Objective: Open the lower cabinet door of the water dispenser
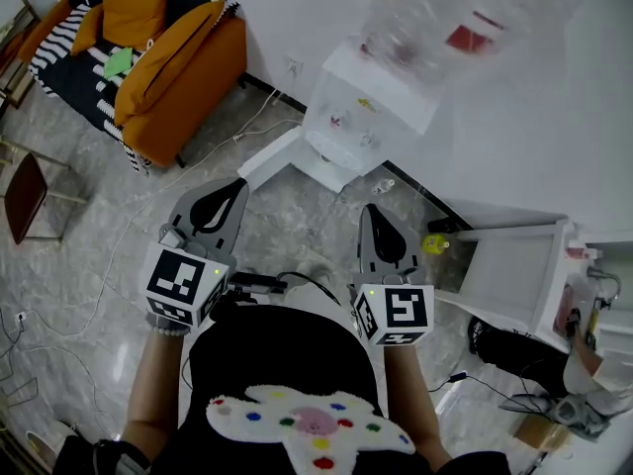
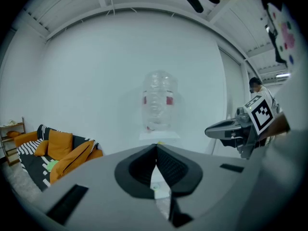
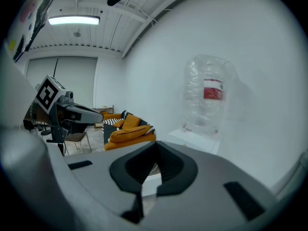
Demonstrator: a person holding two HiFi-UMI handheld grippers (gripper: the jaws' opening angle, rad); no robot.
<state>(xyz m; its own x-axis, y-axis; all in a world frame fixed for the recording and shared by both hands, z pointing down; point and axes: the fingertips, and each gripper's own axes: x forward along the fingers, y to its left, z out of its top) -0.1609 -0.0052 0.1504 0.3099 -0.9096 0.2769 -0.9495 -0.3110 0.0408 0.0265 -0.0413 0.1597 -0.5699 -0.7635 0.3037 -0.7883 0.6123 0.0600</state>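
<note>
The white water dispenser [image 1: 368, 107] stands against the wall with a clear bottle [image 1: 450, 13] on top. A white panel [image 1: 272, 158] juts out from its base toward the left and looks like the lower door standing ajar. Both grippers hover side by side over the floor, short of the dispenser and touching nothing. My left gripper [image 1: 238, 186] is shut and empty, and so is my right gripper [image 1: 369, 212]. In the left gripper view the shut jaws [image 2: 156, 149] aim at the bottle [image 2: 158, 100]. In the right gripper view the jaws [image 3: 155, 146] point left of the bottle [image 3: 208, 96].
An orange sofa [image 1: 158, 52] with a striped throw sits at the far left. A dark chair [image 1: 25, 198] stands at the left edge. A white open shelf unit [image 1: 514, 270] is at the right. A small yellow object [image 1: 435, 243] and cables [image 1: 223, 142] lie on the marble floor.
</note>
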